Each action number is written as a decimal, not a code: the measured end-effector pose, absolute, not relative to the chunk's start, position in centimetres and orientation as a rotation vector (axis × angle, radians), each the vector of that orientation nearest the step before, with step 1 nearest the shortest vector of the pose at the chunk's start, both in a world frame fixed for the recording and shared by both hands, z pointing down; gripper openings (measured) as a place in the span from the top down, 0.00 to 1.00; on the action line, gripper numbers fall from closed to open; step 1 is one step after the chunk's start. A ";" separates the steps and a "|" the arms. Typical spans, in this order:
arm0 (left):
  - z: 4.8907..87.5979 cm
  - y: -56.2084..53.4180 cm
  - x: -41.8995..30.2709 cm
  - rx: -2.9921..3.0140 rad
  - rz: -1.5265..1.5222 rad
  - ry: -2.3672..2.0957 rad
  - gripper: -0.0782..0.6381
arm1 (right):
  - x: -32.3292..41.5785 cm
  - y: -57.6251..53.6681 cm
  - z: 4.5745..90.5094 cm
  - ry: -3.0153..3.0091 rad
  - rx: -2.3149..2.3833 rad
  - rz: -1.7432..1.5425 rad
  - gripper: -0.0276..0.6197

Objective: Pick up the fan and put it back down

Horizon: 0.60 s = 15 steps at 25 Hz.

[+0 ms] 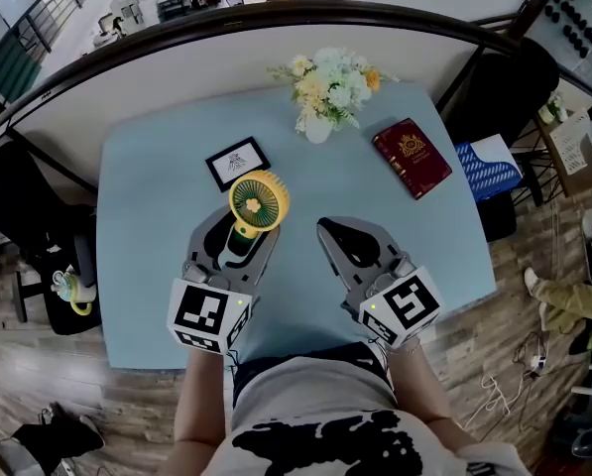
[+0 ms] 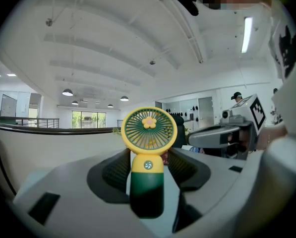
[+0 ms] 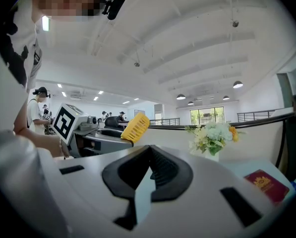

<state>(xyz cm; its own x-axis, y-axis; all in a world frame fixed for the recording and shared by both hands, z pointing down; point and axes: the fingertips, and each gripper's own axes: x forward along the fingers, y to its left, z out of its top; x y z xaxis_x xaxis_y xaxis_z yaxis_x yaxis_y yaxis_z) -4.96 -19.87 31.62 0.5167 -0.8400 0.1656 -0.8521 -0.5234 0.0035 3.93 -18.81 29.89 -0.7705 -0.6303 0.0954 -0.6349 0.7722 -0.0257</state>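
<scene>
A small hand fan [image 1: 258, 203] with a yellow round grille and a dark green handle stands upright between the jaws of my left gripper [image 1: 241, 236], above the light blue table [image 1: 147, 186]. In the left gripper view the fan [image 2: 148, 133] faces the camera, and the left gripper [image 2: 148, 170] is shut on its green handle, both pads against it. My right gripper [image 1: 327, 228] hangs beside it to the right, shut, with nothing in it. In the right gripper view the right gripper [image 3: 150, 150] has its tips meeting, and the fan's yellow head [image 3: 135, 128] shows at the left.
A vase of flowers [image 1: 325, 92] stands at the table's far middle, with a red book [image 1: 413, 157] to its right and a small black picture frame [image 1: 237, 163] just beyond the fan. A blue bag [image 1: 489, 167] sits off the right edge. A curved railing runs behind the table.
</scene>
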 end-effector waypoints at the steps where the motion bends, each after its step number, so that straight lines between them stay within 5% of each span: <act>1: 31.7 -19.6 -4.9 2.666 0.212 -1.483 0.55 | 3.9 -18.7 29.9 -2.881 1.034 0.091 0.95; 15: 32.3 -18.0 -4.7 2.684 0.221 -1.455 0.55 | 4.1 -17.4 30.5 -2.872 1.043 0.115 0.95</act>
